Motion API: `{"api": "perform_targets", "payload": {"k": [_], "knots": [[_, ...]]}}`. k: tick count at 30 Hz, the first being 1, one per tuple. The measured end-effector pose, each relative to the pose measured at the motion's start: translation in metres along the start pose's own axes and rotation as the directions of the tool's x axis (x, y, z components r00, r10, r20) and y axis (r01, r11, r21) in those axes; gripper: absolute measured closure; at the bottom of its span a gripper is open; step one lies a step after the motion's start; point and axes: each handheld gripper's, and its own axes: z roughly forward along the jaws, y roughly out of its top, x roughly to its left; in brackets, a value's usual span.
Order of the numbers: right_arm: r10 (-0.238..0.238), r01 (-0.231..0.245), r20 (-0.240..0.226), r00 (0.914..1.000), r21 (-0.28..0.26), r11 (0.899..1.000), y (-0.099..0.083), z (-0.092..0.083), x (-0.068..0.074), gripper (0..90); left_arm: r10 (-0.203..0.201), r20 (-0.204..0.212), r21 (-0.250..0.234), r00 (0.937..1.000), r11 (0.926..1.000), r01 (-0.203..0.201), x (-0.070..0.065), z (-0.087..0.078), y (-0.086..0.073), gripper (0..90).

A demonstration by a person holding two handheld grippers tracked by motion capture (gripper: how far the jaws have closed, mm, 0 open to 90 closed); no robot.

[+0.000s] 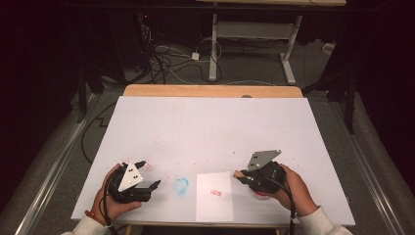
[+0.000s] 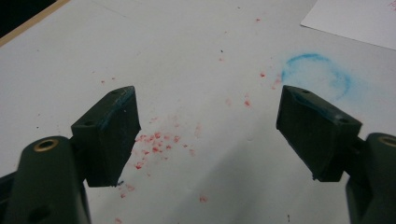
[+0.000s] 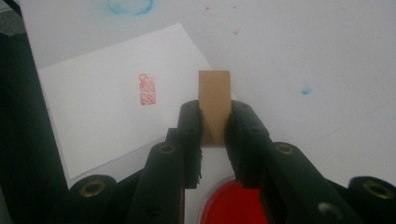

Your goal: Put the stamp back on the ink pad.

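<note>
A: Start nearest the person. What does the right gripper point(image 3: 215, 135) hold?

B: Its jaws are clamped on a wooden stamp block point(image 3: 215, 105), lifted above the near right corner of the sheet of paper point(image 3: 102, 107). Just under the gripper, nearer than the paper, sits a red ink pad point(image 3: 233, 203).

A: And the paper itself?

B: It already bears one red seal print point(image 3: 148, 89), so I judge the stamping done; what seems left is putting the stamp down.

A: The left gripper point(image 2: 208, 135)?

B: Its jaws stand wide apart with nothing between them, well left of the paper, over red specks point(image 2: 154, 142). A blue smudge point(image 2: 317, 74) lies between it and the paper, all on the white table point(image 1: 205, 122).
</note>
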Motion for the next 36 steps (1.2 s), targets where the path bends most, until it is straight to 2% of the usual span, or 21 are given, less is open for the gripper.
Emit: {"api": "perform_targets", "payload": {"k": [2,10,18,22,28,36], "knots": [[-0.004,0.004,0.021,0.9998,0.018,1.000,-0.004,-0.001,-0.002,75.5,-0.001,0.000,-0.001,1.0000,1.0000,0.001,0.000,0.000,0.000,20.8],[0.043,-0.045,0.055,0.9976,0.052,0.998,-0.025,-0.009,-0.013,75.4,0.001,0.004,0.006,1.0000,1.0000,-0.001,0.000,0.001,0.000,20.8],[0.082,-0.088,0.059,0.9949,0.114,0.990,-0.045,-0.006,-0.020,75.3,0.002,0.005,0.005,1.0000,1.0000,-0.002,0.000,0.001,0.000,20.8],[0.093,-0.100,0.058,0.9940,0.126,0.987,-0.051,-0.005,-0.023,75.3,0.003,0.005,0.005,1.0000,1.0000,-0.003,0.000,0.001,0.000,20.8],[0.102,-0.110,0.052,0.9934,0.173,0.979,-0.057,0.001,-0.025,75.2,0.007,0.006,0.007,1.0000,0.9999,-0.007,0.000,0.000,0.000,20.8],[0.113,-0.119,0.044,0.9927,0.173,0.978,-0.058,0.001,-0.026,75.2,0.009,0.008,0.008,0.9999,0.9999,-0.010,-0.001,0.000,0.001,20.8]]}}
